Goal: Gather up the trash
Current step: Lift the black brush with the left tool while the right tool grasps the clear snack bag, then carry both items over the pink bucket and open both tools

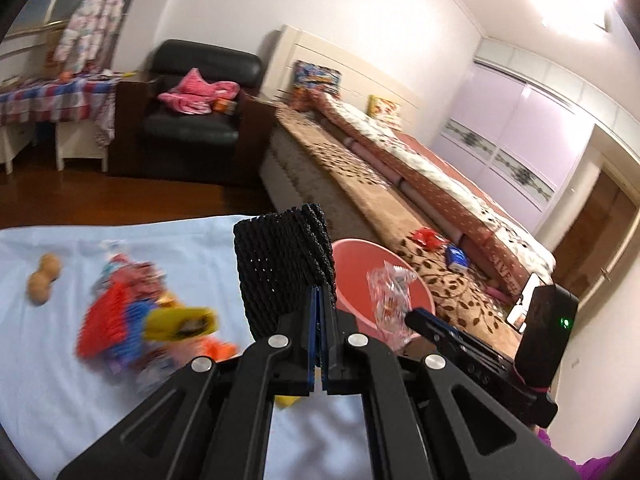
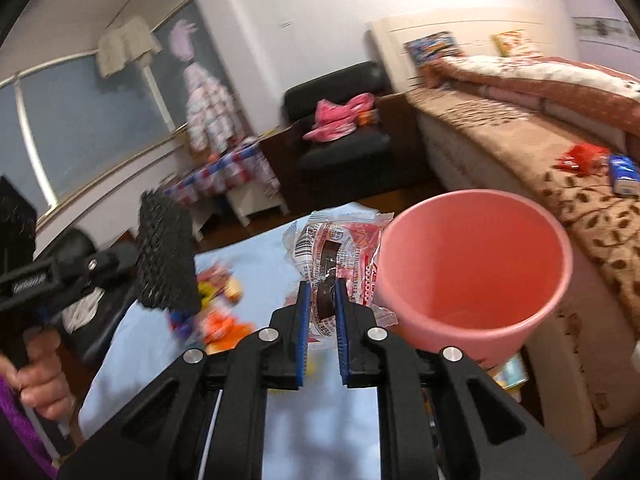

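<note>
A pink bin (image 2: 476, 276) stands at the right edge of the light blue cloth (image 2: 320, 412). My right gripper (image 2: 322, 292) is shut on a clear and red snack wrapper (image 2: 340, 240) and holds it up just left of the bin's rim. The wrapper also shows in the left wrist view (image 1: 390, 296), in front of the bin (image 1: 352, 256). My left gripper (image 1: 320, 300) is shut on a black woven basket (image 1: 280, 268), held above the cloth; it also shows in the right wrist view (image 2: 166, 256). A pile of colourful wrappers (image 1: 140, 312) lies on the cloth, blurred.
A wooden peanut-shaped roller (image 1: 42, 280) lies at the cloth's left. A bed with a brown leaf blanket (image 1: 420, 240) runs along the right, with a red wrapper (image 1: 428, 237) and a blue box (image 1: 456, 258) on it. A black armchair (image 1: 192, 120) stands behind.
</note>
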Demonstrator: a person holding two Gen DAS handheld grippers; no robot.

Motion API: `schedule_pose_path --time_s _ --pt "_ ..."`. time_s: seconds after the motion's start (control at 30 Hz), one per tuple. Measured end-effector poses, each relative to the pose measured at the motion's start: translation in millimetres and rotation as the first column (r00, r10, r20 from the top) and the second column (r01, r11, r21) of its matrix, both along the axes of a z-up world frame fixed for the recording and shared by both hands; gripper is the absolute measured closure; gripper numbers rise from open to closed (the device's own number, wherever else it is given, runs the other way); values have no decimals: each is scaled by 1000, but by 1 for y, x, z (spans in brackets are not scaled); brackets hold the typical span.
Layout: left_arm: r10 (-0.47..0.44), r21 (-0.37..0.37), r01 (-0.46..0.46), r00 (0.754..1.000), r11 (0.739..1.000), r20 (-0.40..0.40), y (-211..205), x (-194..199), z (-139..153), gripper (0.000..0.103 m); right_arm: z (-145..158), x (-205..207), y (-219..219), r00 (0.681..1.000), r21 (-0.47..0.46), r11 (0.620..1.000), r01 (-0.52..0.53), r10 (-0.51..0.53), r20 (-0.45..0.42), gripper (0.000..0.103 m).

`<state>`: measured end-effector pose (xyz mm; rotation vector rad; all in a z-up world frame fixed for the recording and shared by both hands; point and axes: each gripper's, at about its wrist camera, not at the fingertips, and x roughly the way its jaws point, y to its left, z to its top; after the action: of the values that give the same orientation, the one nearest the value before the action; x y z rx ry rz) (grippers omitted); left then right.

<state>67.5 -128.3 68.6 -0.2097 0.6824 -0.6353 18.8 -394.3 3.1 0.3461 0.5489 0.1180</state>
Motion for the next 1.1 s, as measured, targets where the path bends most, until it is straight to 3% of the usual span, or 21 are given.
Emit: schedule_pose_path --time_s 0.27,0.4,0.77,0.9,0.97,1.1 --pt "-119 2 119 993 993 -5 -89 36 -9 102 -19 28 -59 990 -9 991 132 -133 -53 91" --pt "-155 31 156 987 987 -40 -129 56 -28 102 -36 38 -73 983 2 986 165 -164 -82 91" --pt "-209 90 221 970 971 -121 -185 84 -80 102 -57 47 -90 967 -28 975 220 -222 -124 90" --pt "-207 121 226 967 967 -151 -191 85 -94 102 -61 46 -95 962 -18 972 235 -235 -138 83" --pt "-202 122 222 967 967 -155 -192 82 -94 96 -62 47 -95 963 -19 974 228 -228 -146 81" --pt "-191 114 206 973 972 -130 -185 75 -87 74 -60 43 -90 963 -38 973 228 -231 -142 62"
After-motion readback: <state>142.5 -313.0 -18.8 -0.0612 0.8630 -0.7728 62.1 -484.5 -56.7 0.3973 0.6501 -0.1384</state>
